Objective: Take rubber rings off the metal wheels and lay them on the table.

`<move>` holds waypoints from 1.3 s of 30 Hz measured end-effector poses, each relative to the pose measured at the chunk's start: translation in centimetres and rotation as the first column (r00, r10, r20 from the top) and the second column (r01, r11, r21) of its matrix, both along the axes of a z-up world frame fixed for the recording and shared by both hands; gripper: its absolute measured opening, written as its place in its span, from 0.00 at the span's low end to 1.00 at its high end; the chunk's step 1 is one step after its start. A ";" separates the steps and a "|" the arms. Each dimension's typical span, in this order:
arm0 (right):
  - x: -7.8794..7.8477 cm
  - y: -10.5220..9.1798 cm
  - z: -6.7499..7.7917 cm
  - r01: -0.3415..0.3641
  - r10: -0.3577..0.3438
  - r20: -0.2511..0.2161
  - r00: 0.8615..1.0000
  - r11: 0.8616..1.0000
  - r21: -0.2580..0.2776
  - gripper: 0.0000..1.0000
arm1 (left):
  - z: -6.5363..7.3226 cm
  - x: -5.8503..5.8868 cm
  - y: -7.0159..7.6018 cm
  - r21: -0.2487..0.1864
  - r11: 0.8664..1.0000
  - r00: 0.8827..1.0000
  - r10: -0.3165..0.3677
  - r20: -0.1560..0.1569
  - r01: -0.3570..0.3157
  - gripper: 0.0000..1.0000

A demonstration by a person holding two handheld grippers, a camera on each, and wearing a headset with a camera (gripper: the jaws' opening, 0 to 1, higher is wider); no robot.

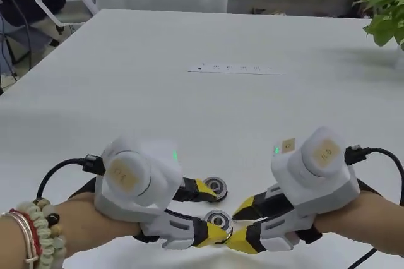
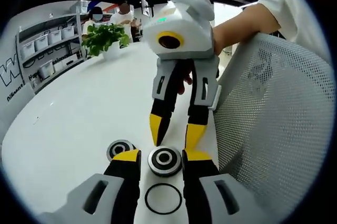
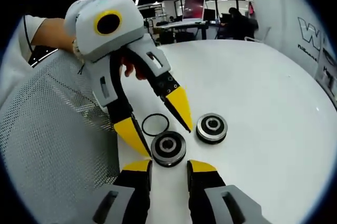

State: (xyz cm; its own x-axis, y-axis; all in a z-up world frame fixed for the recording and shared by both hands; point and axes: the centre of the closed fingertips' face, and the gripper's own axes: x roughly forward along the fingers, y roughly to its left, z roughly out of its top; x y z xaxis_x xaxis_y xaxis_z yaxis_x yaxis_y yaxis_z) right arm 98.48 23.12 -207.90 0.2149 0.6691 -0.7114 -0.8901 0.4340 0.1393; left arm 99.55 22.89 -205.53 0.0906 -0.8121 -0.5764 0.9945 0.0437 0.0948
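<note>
Head view: the white rectangular table [image 1: 189, 111] carries two small round wheels of silver metal with dark centres. The left gripper [image 1: 219, 213], white with black jaws and yellow tips, comes in from the left, and its jaws stand apart on either side of the nearer wheel [image 1: 219, 219]. The farther wheel [image 1: 215, 186] lies just outside the upper jaw. The right gripper [image 1: 230, 228], of the same build, faces it from the right, jaws parted, tips just beside the nearer wheel and holding nothing. Left gripper view: the left gripper [image 2: 163, 155] has the nearer wheel [image 2: 165, 161] between its yellow tips, one tip at the rim and the other a sliver clear, so a firm grip cannot be confirmed. A thin black rubber ring [image 2: 146, 199] lies flat on the table between the jaws, behind the wheel. The farther wheel [image 2: 120, 149] sits to the left. The right gripper [image 2: 174, 142] points down at the nearer wheel, jaws spread. Right gripper view: the right gripper [image 3: 169, 165] is open and empty, just short of the nearer wheel [image 3: 168, 148]. The left gripper [image 3: 168, 141] straddles that wheel. The rubber ring [image 3: 143, 125] lies just beyond the wheel, and the farther wheel [image 3: 211, 128] is to the right.
</note>
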 end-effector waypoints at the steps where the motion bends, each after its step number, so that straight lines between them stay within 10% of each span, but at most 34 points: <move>1: 0.0 0.1 0.0 0.000 0.000 0.001 1.000 1.000 0.001 0.24 | 0.0 0.0 -0.1 -0.003 1.000 1.000 0.002 -0.004 -0.002 0.25; 15: 0.3 0.0 0.0 0.002 -0.002 0.007 1.000 1.000 0.002 0.24 | -0.5 0.1 0.2 -0.027 0.999 0.995 0.033 -0.095 -0.036 0.19; 39: 0.1 0.1 -0.4 -0.026 0.027 0.018 0.999 0.999 -0.019 0.16 | -0.3 -0.2 0.0 -0.052 0.998 1.000 -0.021 -0.020 0.020 0.08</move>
